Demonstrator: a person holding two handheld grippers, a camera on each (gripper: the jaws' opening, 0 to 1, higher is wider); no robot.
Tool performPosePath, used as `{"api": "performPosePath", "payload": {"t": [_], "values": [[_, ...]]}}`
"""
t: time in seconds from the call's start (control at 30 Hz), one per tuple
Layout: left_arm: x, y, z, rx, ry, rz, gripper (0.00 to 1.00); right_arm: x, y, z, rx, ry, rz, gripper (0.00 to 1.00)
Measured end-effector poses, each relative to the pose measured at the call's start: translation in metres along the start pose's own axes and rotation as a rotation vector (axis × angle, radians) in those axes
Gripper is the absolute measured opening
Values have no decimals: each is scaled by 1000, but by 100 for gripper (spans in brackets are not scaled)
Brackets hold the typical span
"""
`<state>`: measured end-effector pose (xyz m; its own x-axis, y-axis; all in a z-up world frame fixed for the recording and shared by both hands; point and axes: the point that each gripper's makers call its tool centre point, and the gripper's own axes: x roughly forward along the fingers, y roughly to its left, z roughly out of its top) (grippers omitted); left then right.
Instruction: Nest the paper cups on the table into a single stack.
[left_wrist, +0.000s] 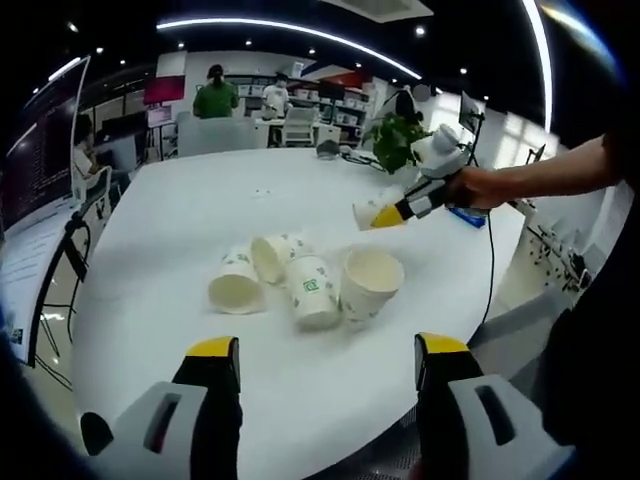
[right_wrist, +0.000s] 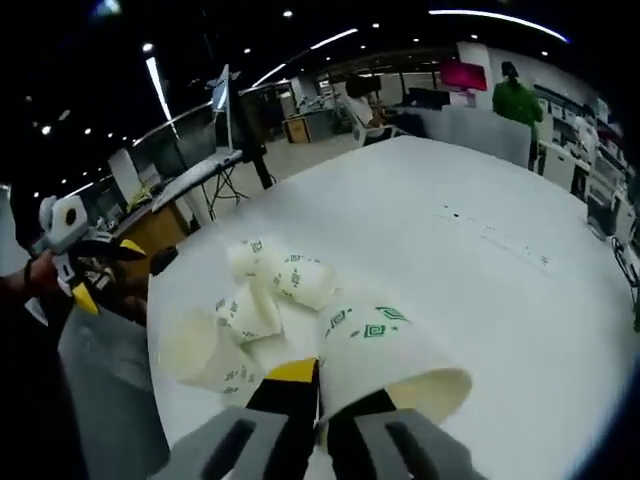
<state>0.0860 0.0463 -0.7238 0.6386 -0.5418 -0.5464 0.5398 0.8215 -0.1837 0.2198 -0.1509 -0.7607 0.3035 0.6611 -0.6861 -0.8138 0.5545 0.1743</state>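
Paper cups (left_wrist: 305, 283), four in a cluster, lie tipped on the white table (left_wrist: 180, 230). Right hand-held gripper (right_wrist: 318, 385), clenched on the wall of a fifth cup (right_wrist: 390, 355), holds it raised above the table, beyond the cluster in the left gripper view. Left hand-held gripper (left_wrist: 327, 362) hangs released, jaws wide apart, near the cluster.

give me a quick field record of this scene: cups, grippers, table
held cup: lifted above the table, clamped in the right hand-held gripper
loose cups: four lying on their sides in a cluster
table: white, round
left hand-held gripper: open, holding nothing, short of the cluster
stack: not yet started
background: people at desks, plant
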Motion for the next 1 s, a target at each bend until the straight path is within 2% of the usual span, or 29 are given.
{"api": "performPosePath", "payload": {"t": [0.13,0.27,0.4,0.53,0.63,0.77,0.87,1.0], "values": [[2,1,2,5,-7,-5,71,-8,15,10,-87,24,12,0],[4,3,4,4,-19,-9,71,-14,42,18,-156,40,53,0],[5,0,8,14,-22,-19,72,-19,63,20,-287,93,83,0],[6,-2,12,18,-26,-24,73,-20,78,15,-394,145,116,0],[7,-3,13,22,-28,-29,73,-19,91,13,-421,161,152,0],[8,-3,16,29,-32,-32,73,-18,99,8,-555,227,177,0],[9,1,18,26,-41,-31,73,-17,109,6,-587,253,198,0],[8,0,19,20,-49,-30,73,-11,116,-2,-685,318,219,0]]}}
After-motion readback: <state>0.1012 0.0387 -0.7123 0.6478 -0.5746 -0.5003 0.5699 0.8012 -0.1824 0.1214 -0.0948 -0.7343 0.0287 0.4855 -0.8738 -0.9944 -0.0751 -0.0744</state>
